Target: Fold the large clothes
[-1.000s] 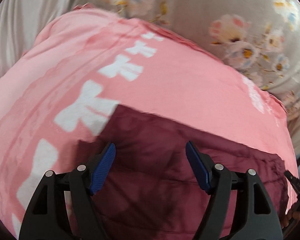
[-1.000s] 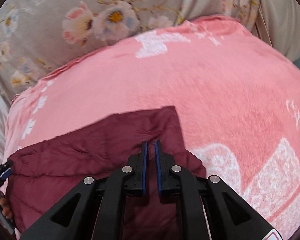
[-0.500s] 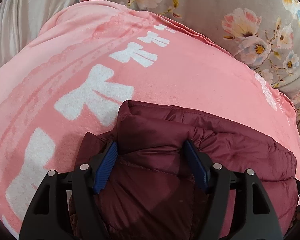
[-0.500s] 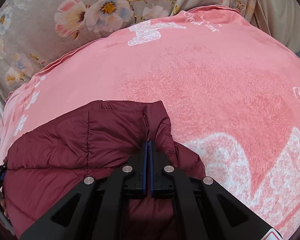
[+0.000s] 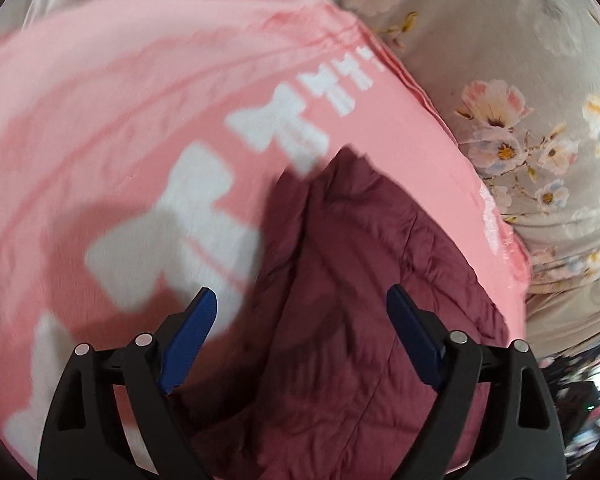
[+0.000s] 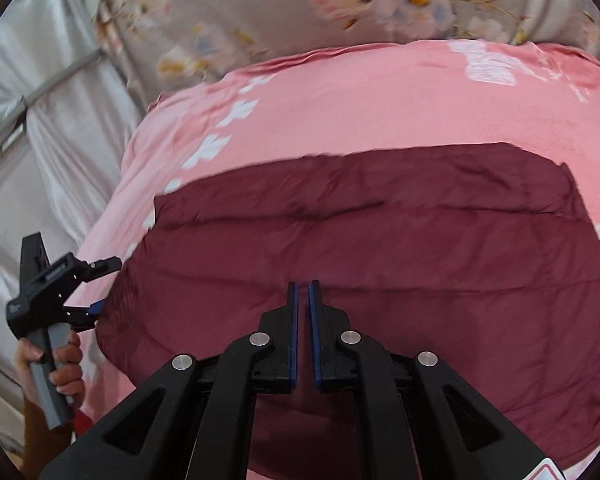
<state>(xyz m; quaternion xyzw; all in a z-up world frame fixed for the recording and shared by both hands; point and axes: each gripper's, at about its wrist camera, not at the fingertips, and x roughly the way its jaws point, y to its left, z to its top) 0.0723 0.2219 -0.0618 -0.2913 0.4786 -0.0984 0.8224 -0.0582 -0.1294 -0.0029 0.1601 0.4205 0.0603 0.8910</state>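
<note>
A dark red padded jacket [image 6: 380, 248] lies folded flat on a pink blanket [image 6: 360, 96]; it also shows in the left wrist view [image 5: 360, 300]. My left gripper [image 5: 300, 304] is open and empty above the jacket's left edge. It also shows in the right wrist view [image 6: 100, 288], held by a hand at the jacket's left side. My right gripper [image 6: 303, 292] is nearly shut with a thin gap and holds nothing, just above the jacket's middle.
The pink blanket with white bow prints [image 5: 204, 200] covers a bed. A grey floral sheet [image 5: 520, 80] lies beyond it. A white cloth-covered metal rail [image 6: 40, 92] stands at the left.
The jacket was raised and folded, and now lies flat. My left gripper let go and moved left off the jacket. My right gripper released the fabric and pulled back.
</note>
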